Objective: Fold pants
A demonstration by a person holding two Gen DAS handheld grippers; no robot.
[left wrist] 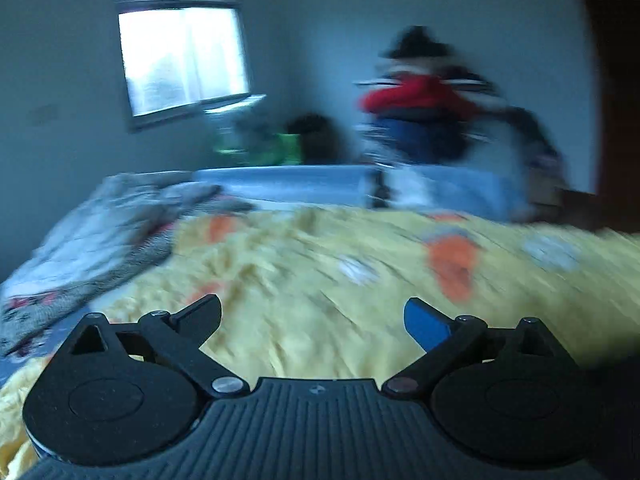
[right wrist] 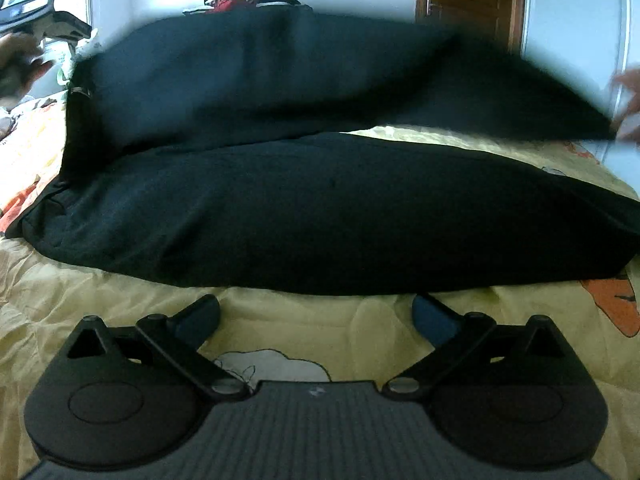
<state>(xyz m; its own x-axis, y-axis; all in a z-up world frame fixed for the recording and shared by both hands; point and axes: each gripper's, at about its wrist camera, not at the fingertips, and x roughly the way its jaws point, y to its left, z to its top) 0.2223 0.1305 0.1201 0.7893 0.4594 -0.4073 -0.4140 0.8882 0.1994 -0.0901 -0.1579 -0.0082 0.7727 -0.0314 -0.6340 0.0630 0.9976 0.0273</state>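
Black pants [right wrist: 280, 216] lie across the yellow bedspread [right wrist: 340, 320] in the right wrist view. One leg lies flat close in front of my right gripper [right wrist: 316, 316]. The other leg [right wrist: 280, 80] is lifted and blurred behind it. My right gripper is open and empty, just short of the near leg's edge. My left gripper [left wrist: 312, 320] is open and empty above the yellow bedspread [left wrist: 320, 288]. The pants do not show in the left wrist view, which is motion-blurred.
A grey patterned blanket [left wrist: 100, 240] lies at the bed's left. A pile of clothes [left wrist: 424, 100] stands behind the bed, under a window [left wrist: 184, 60]. A wooden door [right wrist: 468, 0] is at the back right. Blurred hands [right wrist: 628, 96] show at both edges of the right wrist view.
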